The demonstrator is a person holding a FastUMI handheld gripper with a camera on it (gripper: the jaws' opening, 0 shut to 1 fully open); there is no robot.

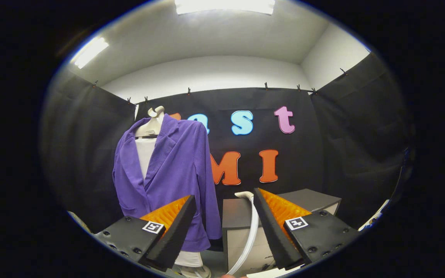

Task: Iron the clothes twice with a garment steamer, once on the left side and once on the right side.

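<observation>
A purple jacket (172, 170) hangs upright on a white mannequin stand (151, 125), beyond my left finger. The steamer's white curved handle or hose (250, 227) rises in the gap between my fingers, close to the right finger, in front of a grey box (238, 216). The steamer's head is hidden. My gripper (224, 199) is open, the fingers wide apart, neither pressing on the white part.
The grey box and a second dark box top (311, 199) stand ahead on the right. The mannequin's white base (191, 262) shows low behind the left finger. Black cloth walls close in the booth on the sides and back.
</observation>
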